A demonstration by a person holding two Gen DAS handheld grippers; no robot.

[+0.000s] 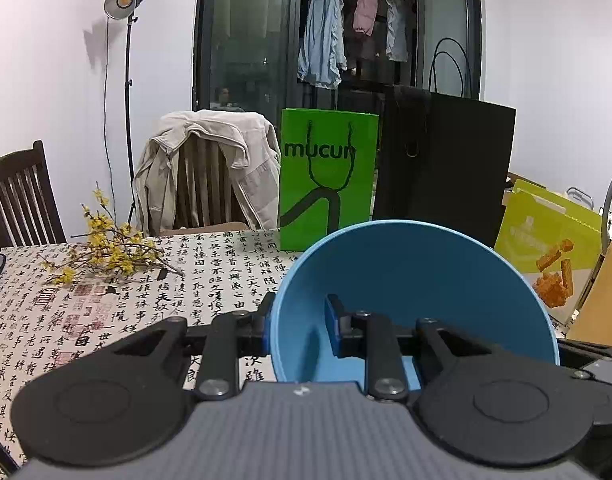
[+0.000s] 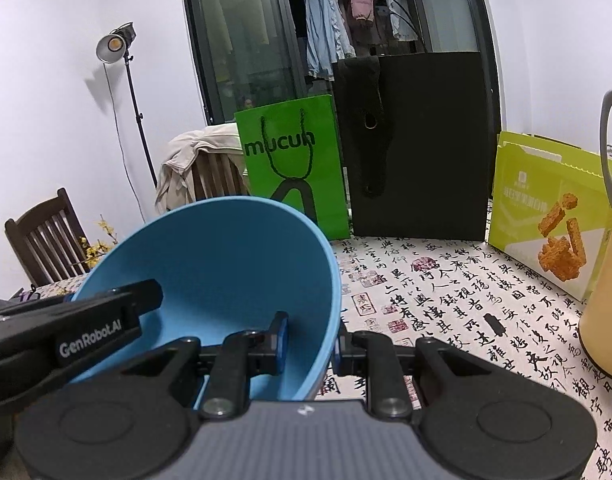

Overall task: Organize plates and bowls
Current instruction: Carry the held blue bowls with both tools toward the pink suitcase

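Bowl [image 1: 418, 280] hangs tilted above the desk [image 1: 126, 300]; our left gripper [image 1: 298, 328] and right gripper [image 2: 308, 340] each have fingers pinched narrow on opposite rim walls, likely so that neither side slips in carrying.

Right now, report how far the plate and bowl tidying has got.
Done: nothing shows as finished; no stack or other dishes are in view. In hand: the blue bowl, tilted above the calligraphy tablecloth, with the left gripper clamped on one rim and the right gripper on the opposite rim. Left: setting it down; where isn't visible.
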